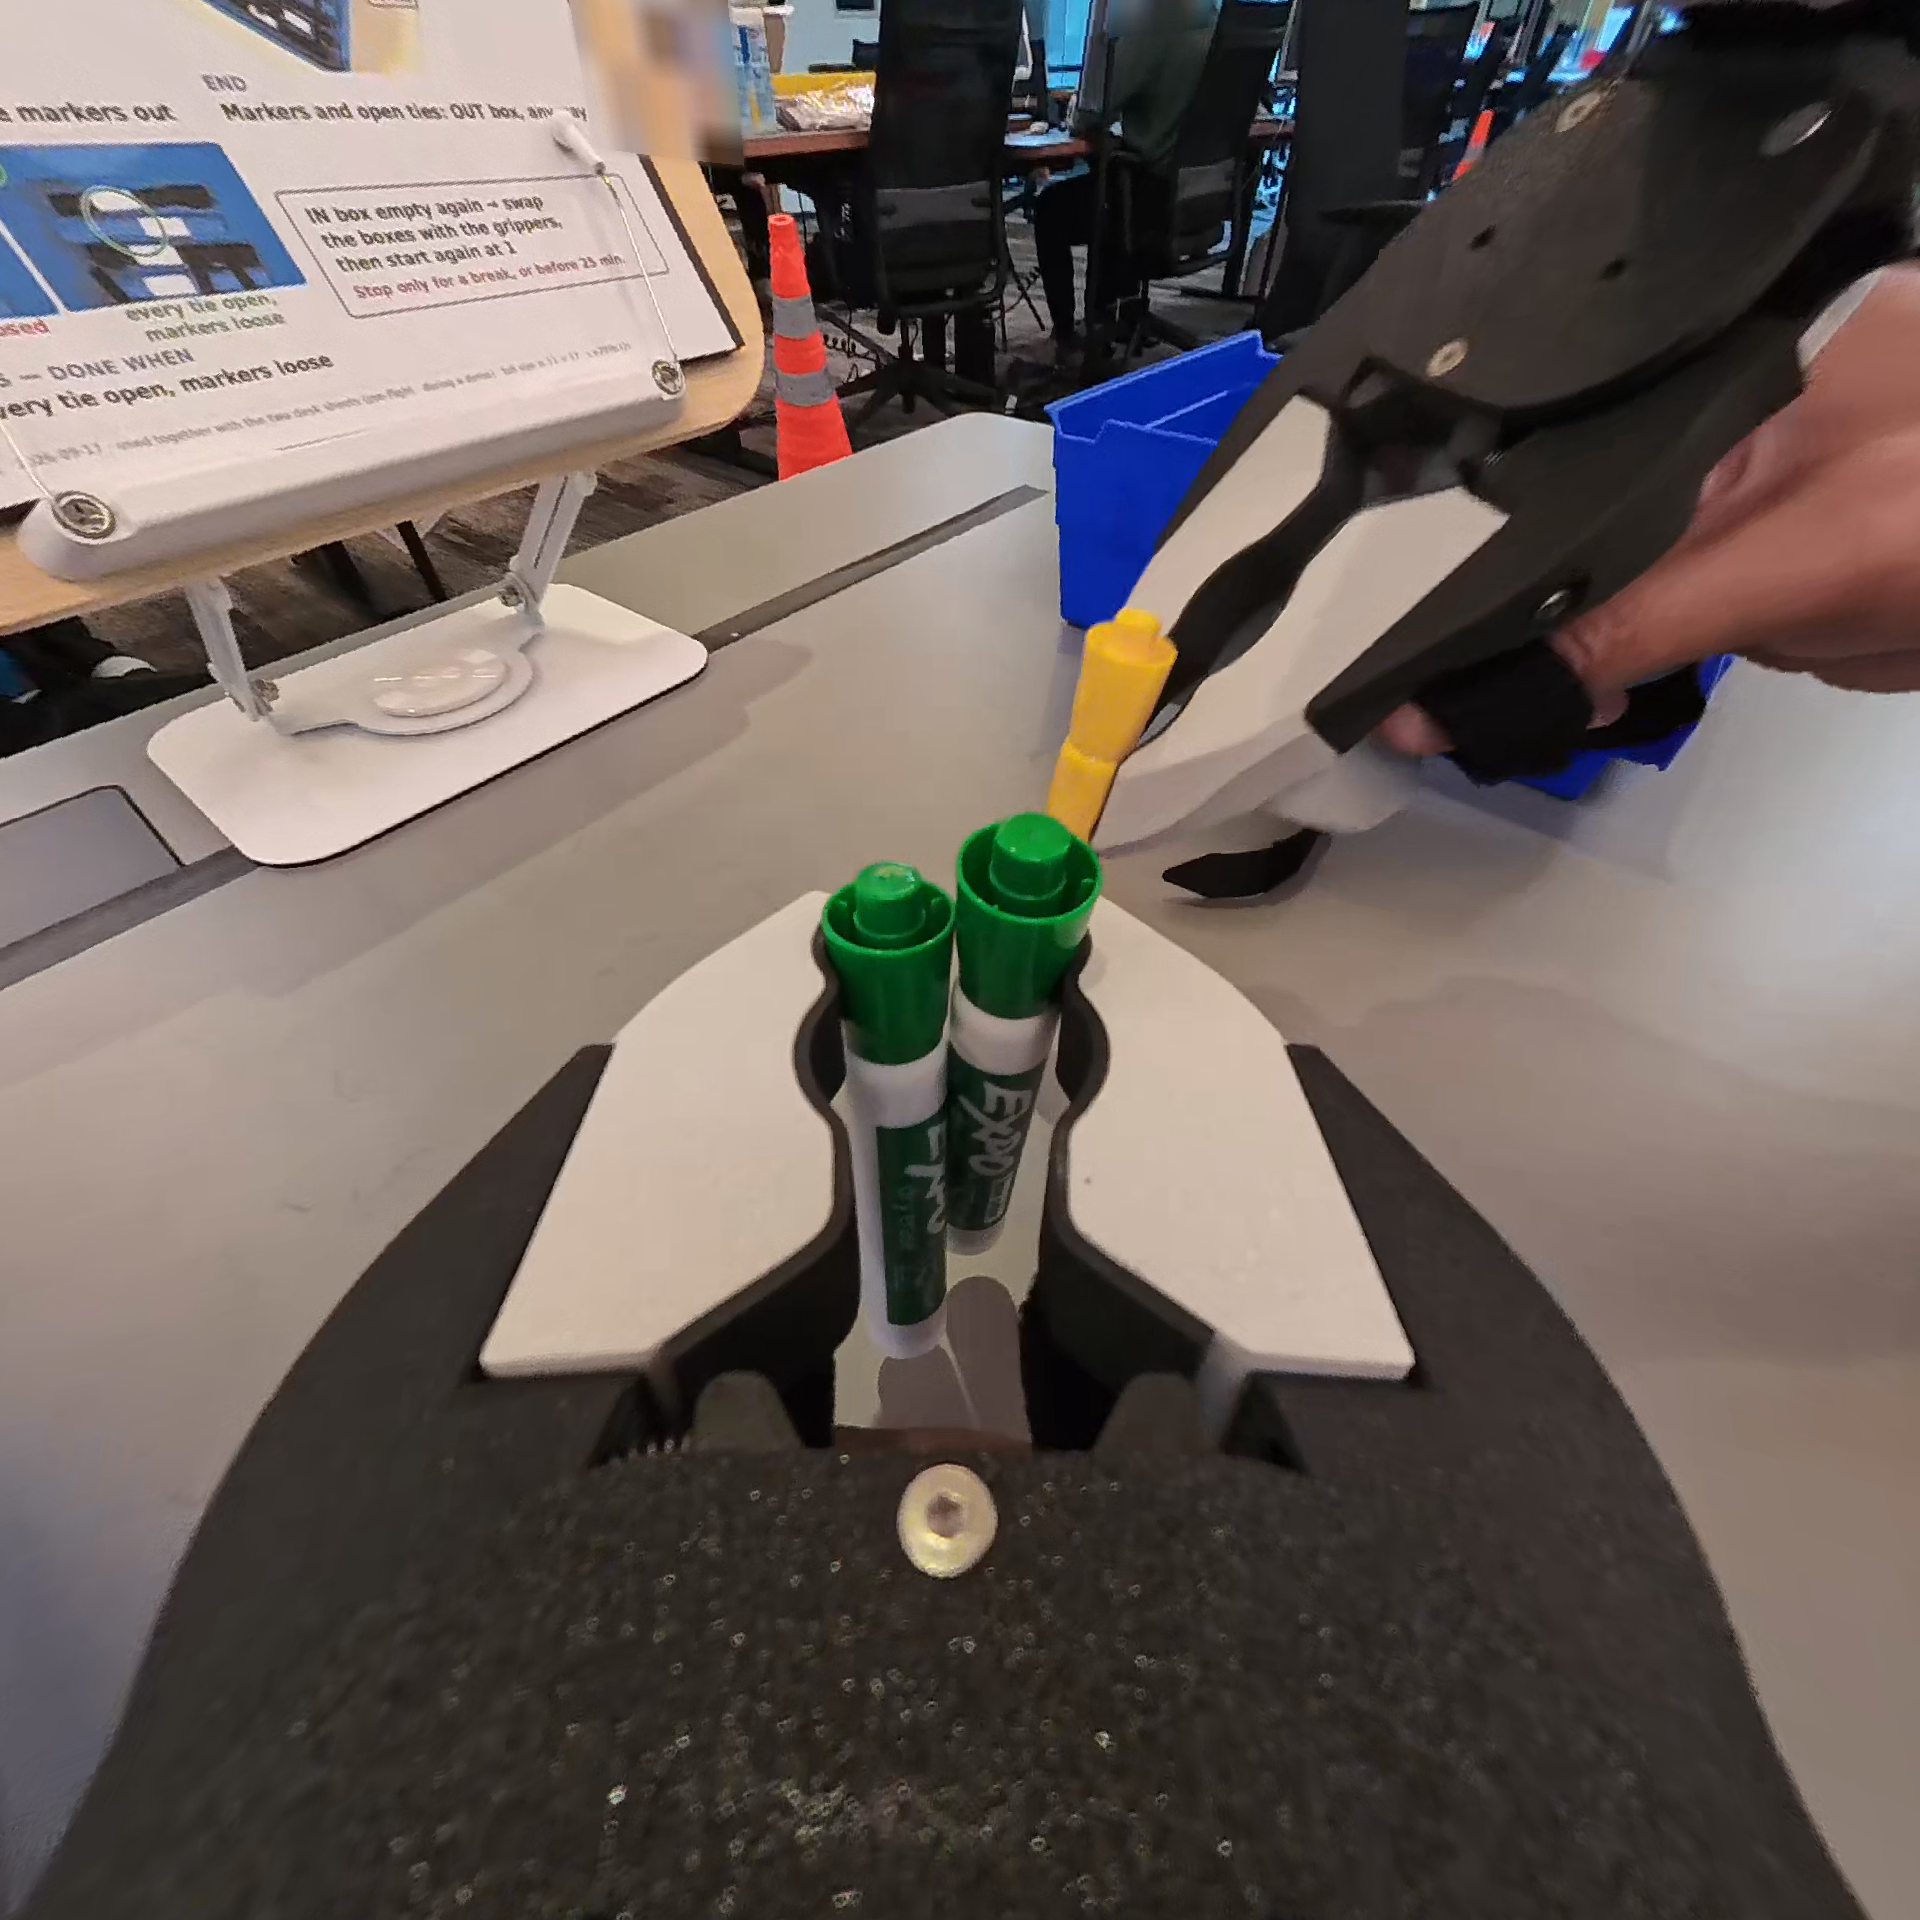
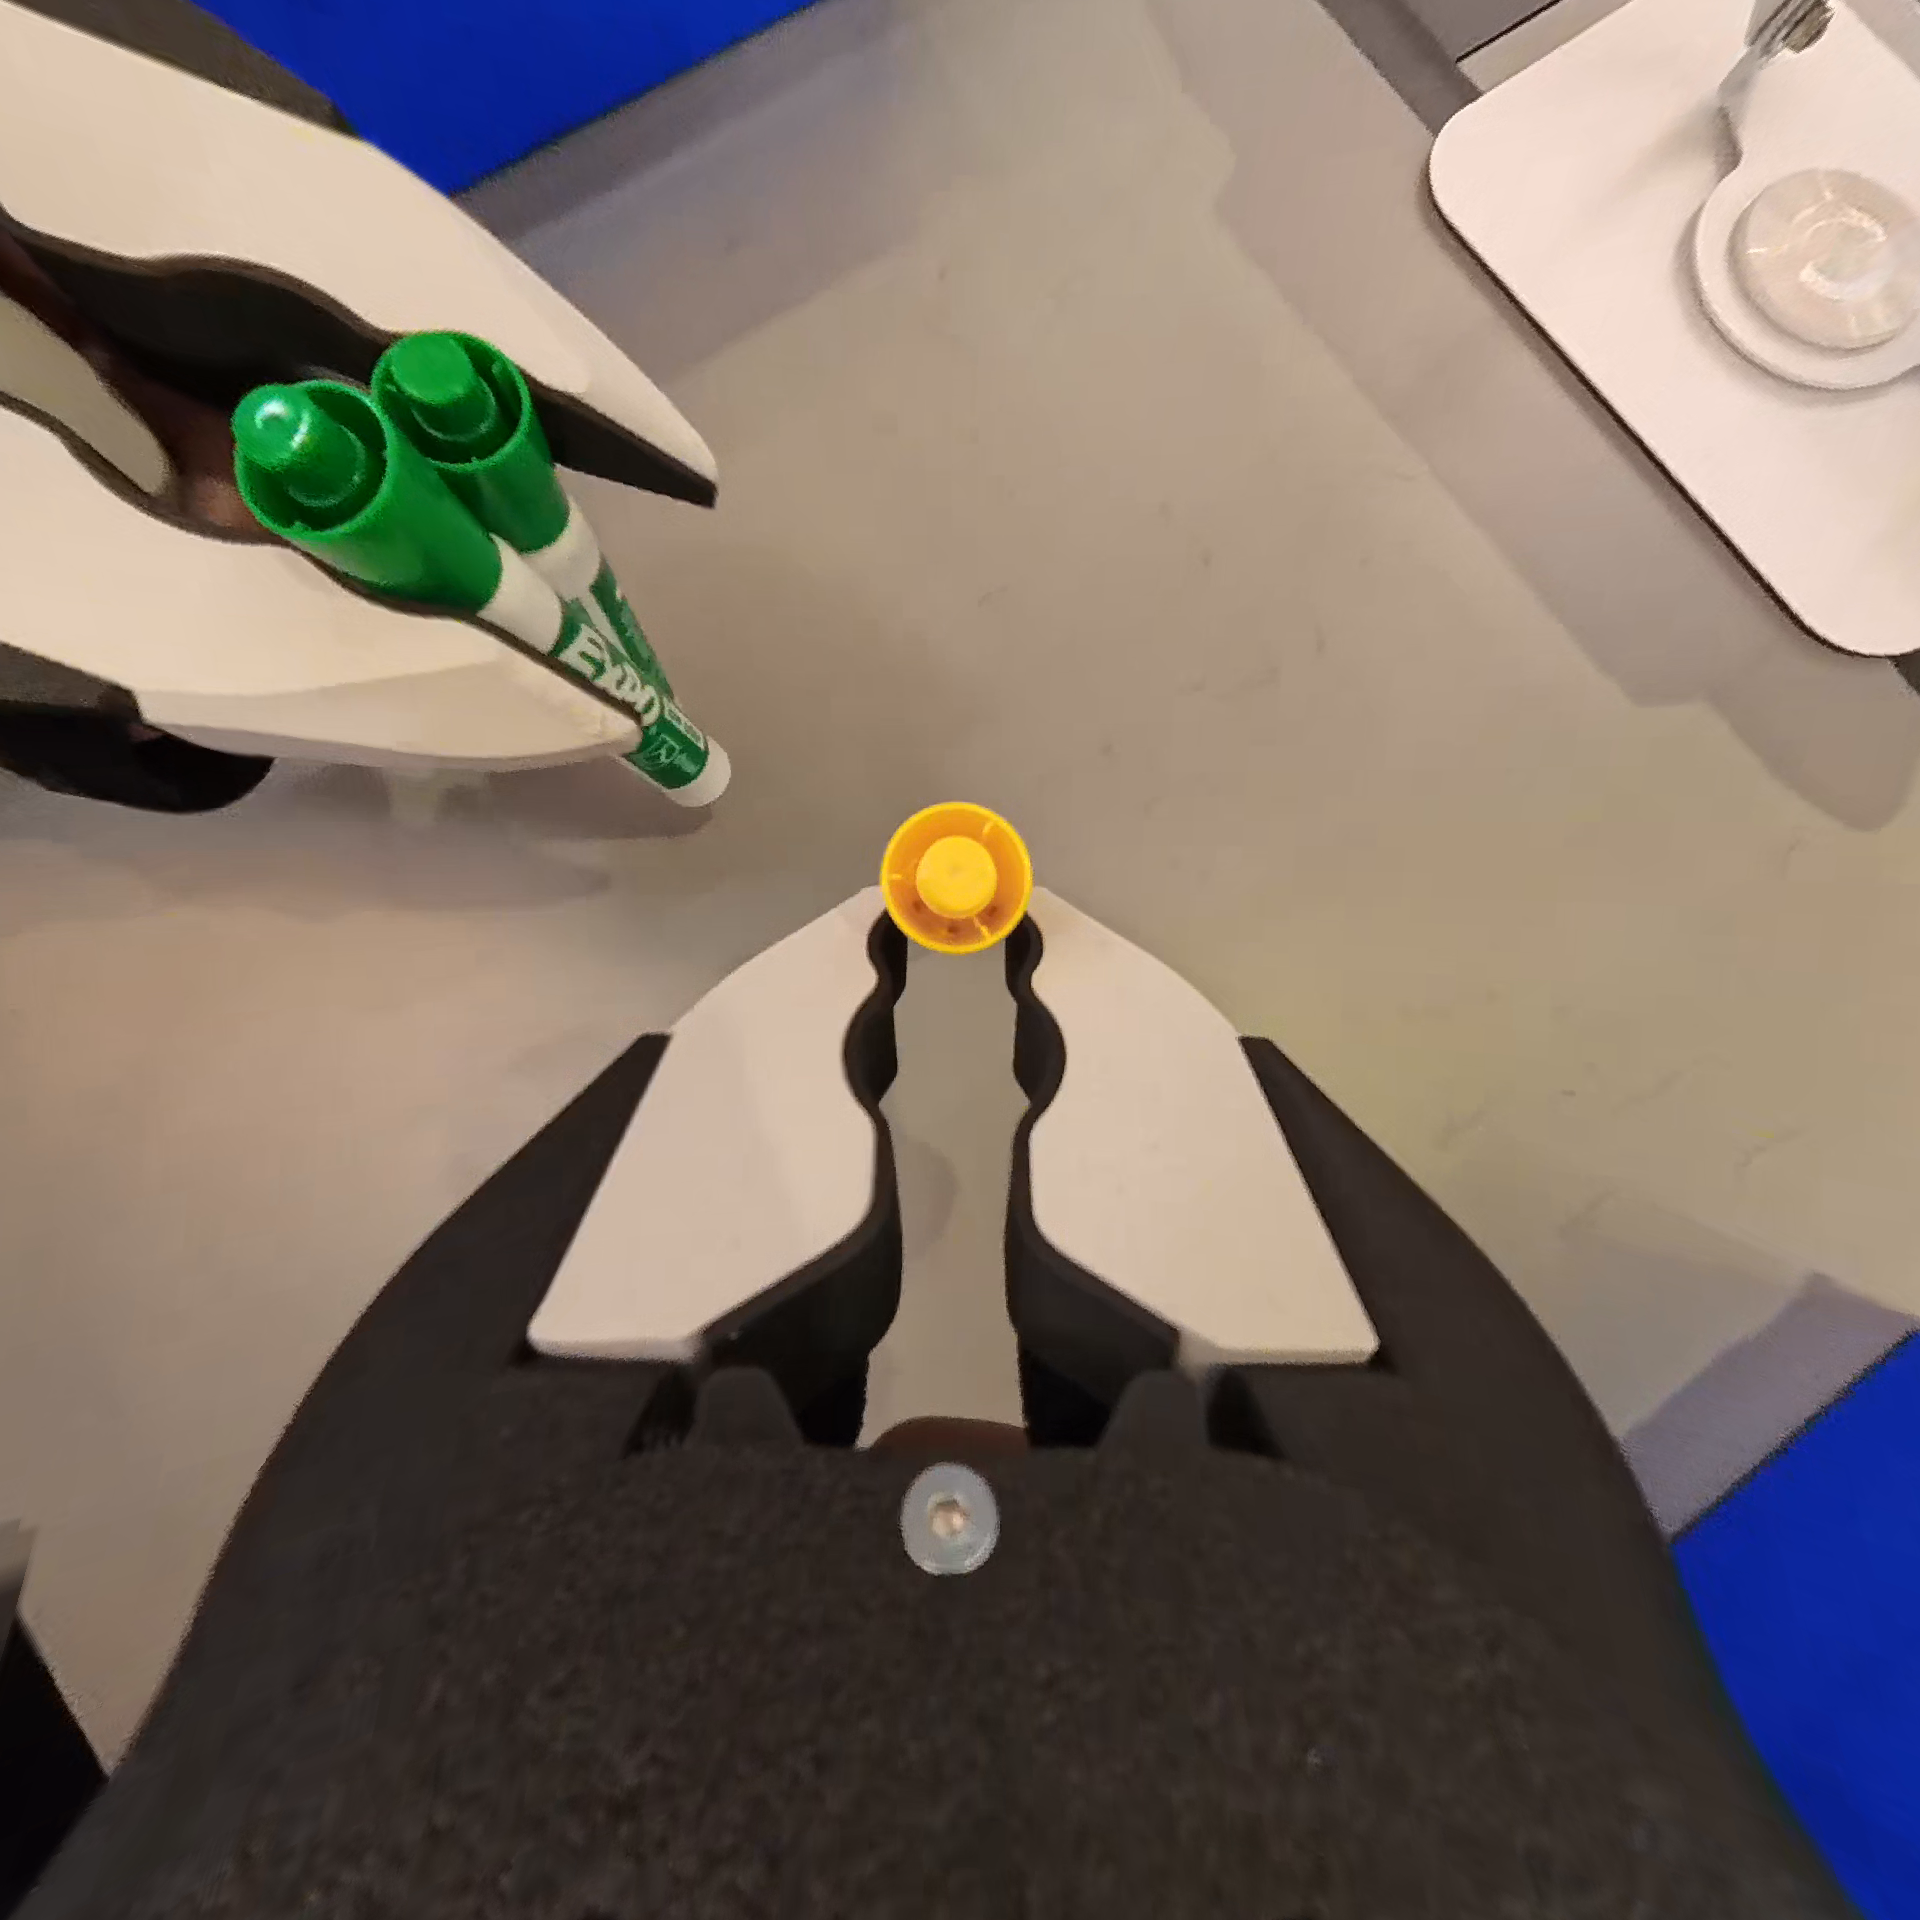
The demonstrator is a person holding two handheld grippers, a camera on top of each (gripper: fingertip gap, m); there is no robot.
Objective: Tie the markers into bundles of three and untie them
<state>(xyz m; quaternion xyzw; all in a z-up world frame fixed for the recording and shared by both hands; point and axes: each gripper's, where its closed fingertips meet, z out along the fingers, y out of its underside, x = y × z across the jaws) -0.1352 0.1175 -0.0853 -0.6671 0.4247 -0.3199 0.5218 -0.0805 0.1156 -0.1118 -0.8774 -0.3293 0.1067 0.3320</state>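
The left gripper is clamping two green markers while the right gripper, pinching the yellow marker just beside them, should be aligning caps evenly.

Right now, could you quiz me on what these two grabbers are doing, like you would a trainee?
1. True or false: the left gripper holds two green markers.
2. What colour is the marker in the right gripper? A) red B) yellow C) black
3. Fill in: behind the right gripper in the left wrist view sits a ____ bin.

Key: 1 true; 2 B; 3 blue.
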